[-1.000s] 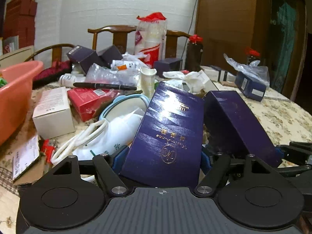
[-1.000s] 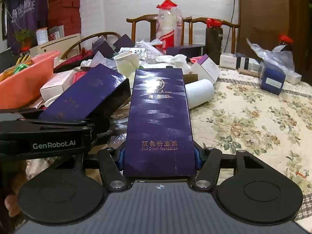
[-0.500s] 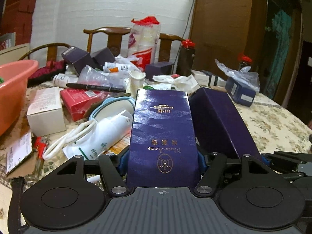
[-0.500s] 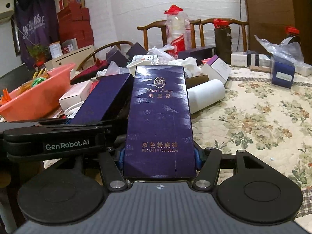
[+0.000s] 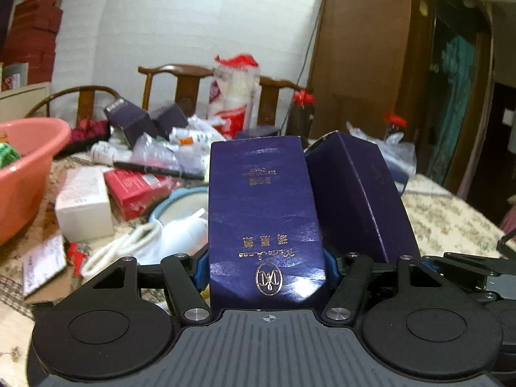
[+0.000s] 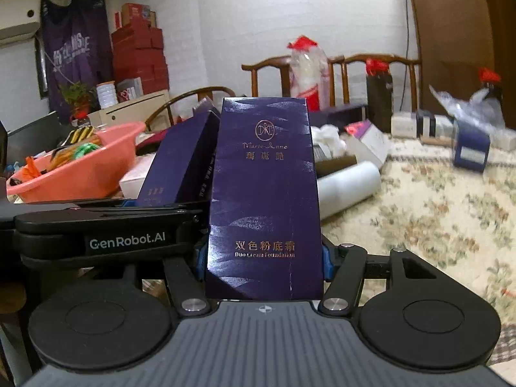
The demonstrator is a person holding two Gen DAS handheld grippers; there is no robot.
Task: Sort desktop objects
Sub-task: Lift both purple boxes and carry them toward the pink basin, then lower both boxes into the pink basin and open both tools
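Both purple boxes are now rising higher above the cluttered table than a second ago. The left gripper is clamping one purple box while its jaws are opening slightly, and the right gripper is clamping the other purple box, probably for carrying both away together.

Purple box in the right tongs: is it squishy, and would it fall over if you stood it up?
Probably stiffish but crushable: the purple box looks like thin card, its edges straight between the right tongs. Tall and narrow, so likely tippy on end. Its glossy face may be slippery.

Home dining room: wooden chairs, cluttered table
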